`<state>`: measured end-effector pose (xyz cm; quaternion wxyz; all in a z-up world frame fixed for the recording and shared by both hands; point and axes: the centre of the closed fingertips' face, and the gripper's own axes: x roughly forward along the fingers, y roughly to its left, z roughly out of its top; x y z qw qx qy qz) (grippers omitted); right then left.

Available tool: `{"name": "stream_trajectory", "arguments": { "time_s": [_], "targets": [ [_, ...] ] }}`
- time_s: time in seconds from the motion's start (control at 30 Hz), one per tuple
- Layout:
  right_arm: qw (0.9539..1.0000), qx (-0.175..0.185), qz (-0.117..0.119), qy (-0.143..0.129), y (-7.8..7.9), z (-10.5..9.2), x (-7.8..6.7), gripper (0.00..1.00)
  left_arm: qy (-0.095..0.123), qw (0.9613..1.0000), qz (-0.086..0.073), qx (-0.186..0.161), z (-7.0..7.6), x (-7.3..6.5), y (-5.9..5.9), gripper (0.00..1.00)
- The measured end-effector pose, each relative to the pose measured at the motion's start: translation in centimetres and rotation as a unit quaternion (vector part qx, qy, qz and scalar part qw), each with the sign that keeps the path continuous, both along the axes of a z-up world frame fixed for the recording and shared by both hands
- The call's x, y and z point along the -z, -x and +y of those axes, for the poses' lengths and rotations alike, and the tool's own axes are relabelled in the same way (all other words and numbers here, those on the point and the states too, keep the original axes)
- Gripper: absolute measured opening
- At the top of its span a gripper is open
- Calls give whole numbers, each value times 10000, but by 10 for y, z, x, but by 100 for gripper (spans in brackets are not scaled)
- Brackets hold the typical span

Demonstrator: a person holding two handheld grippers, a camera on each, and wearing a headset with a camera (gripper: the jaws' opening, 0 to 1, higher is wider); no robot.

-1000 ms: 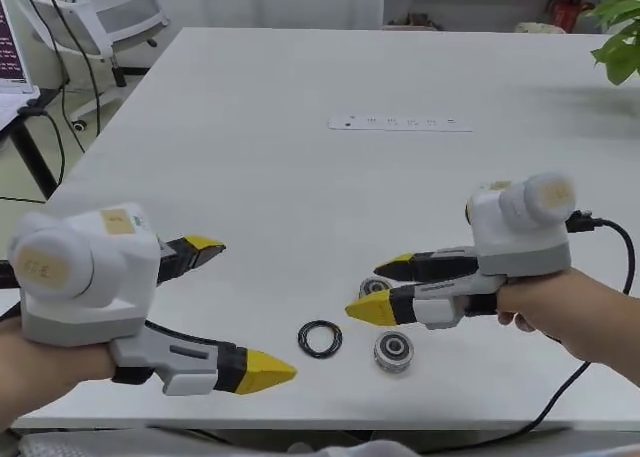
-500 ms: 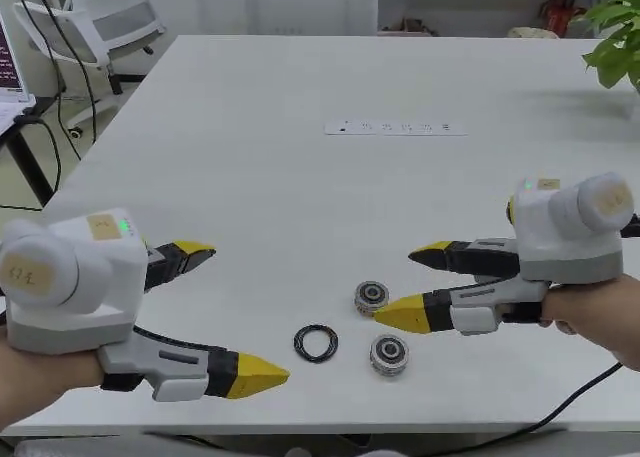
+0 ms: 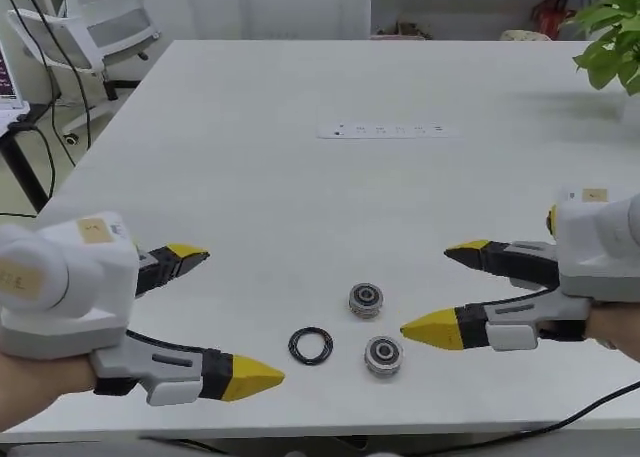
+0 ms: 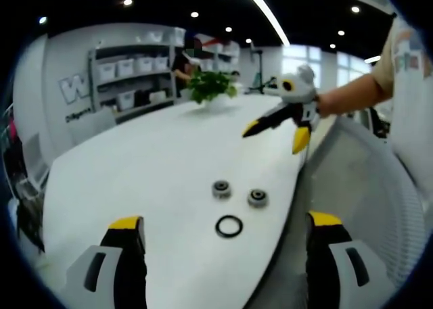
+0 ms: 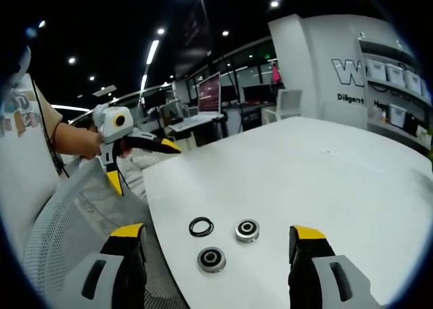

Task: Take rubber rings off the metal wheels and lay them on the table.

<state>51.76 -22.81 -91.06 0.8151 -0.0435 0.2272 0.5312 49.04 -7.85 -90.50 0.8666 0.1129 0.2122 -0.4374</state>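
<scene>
Two small metal wheels lie flat near the table's front edge: one point(image 3: 366, 298) farther back, one point(image 3: 383, 353) closer to me. A loose black rubber ring point(image 3: 310, 344) lies flat on the table just left of them. The same wheels point(image 4: 221, 188) point(image 4: 257, 198) and ring point(image 4: 229, 226) appear in the left gripper view, and the wheels point(image 5: 247, 230) point(image 5: 211, 259) and ring point(image 5: 201, 226) in the right gripper view. My left gripper point(image 3: 215, 317) is open, left of the ring, holding nothing. My right gripper point(image 3: 440, 289) is open, right of the wheels, holding nothing.
A white power strip point(image 3: 380, 131) lies mid-table. A green plant point(image 3: 610, 47) stands at the far right. Office chairs point(image 3: 110, 27) and cables stand off the table's left side. The table's front edge point(image 3: 330, 435) runs close to the wheels.
My right gripper has drawn back to the right, away from the wheels, leaving both uncovered. My left gripper stayed about where it was. The head view shifted slightly.
</scene>
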Motion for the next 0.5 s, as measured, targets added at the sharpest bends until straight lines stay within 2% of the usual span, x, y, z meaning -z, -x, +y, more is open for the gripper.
{"name": "stream_trajectory", "arguments": {
  "time_s": [0.17, 0.5],
  "targets": [
    [9999, 18, -125, 104, 4, -9, 2, 92, 1, 10000, 8, -28, 1, 0, 0, 100],
    [9996, 107, -208, 167, 9, -25, 1, 98, -15, 9999, 4, -103, 4, 1, -1, 100]
  ]
}}
